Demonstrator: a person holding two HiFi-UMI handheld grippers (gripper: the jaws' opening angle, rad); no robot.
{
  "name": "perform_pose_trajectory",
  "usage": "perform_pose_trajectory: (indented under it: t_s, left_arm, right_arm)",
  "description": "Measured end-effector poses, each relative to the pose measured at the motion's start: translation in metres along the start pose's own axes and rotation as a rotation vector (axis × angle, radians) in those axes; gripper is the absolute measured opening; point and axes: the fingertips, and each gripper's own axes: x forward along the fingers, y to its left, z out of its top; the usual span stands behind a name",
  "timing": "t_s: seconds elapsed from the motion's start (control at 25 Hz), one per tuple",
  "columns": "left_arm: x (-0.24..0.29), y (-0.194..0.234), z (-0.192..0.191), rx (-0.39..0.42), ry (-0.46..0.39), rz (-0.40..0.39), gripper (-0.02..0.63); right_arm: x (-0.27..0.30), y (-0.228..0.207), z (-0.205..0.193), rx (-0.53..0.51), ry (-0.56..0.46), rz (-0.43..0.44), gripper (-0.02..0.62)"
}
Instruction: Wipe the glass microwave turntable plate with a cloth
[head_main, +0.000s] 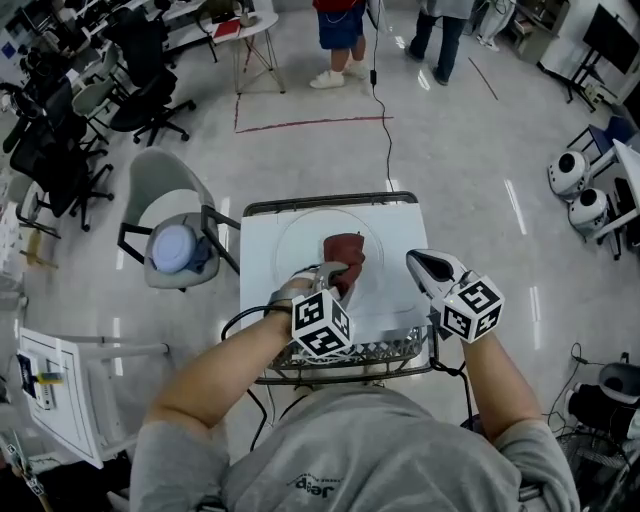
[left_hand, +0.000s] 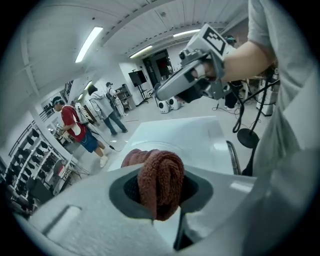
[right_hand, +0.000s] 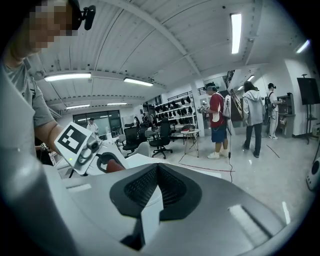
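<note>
**Q:** L gripper (head_main: 338, 272) status?

**A:** Clamped on dark red terry cloth (head_main: 345, 250), over centre of round clear glass turntable plate (head_main: 297, 238). R gripper (head_main: 420, 264) jaws together, empty, just beside plate.

**Q:** Step?

**A:** Prob. wiping. Next: sweep cloth outward to rim, light pressure.

Cloth (left_hand: 159, 182) rough brown terry; turntable plate (head_main: 300, 235) clear glossy glass; table (head_main: 262, 290) smooth white.

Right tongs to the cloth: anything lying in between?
Nothing in the way. The head view shows only a bare stretch of the glass plate between the right tongs and the cloth.
</note>
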Motion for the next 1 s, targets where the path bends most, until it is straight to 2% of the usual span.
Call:
perform_pose_trajectory:
  t_s: [0.32, 0.6, 0.8, 1.0]
  left_arm:
    - [-0.037, -0.067, -0.010, -0.016, -0.006, -0.126, 0.083]
    - [-0.058, -0.094, -0.012, -0.033, -0.012, -0.187, 0.083]
    - [-0.059, -0.079, -0.002, -0.076, -0.043, -0.168, 0.083]
    - [-0.049, -0.008, 0.028, -0.108, -0.108, -0.045, 0.083]
  right_arm:
    - [0.002, 0.010, 0.004, -0.009, -0.003, 0.007, 0.009]
    - [0.005, 0.018, 0.006, -0.015, -0.006, 0.017, 0.009]
    - [0.004, 0.017, 0.008, -0.014, -0.014, 0.014, 0.009]
    - [-0.001, 0.011, 0.010, -0.009, -0.025, 0.004, 0.009]
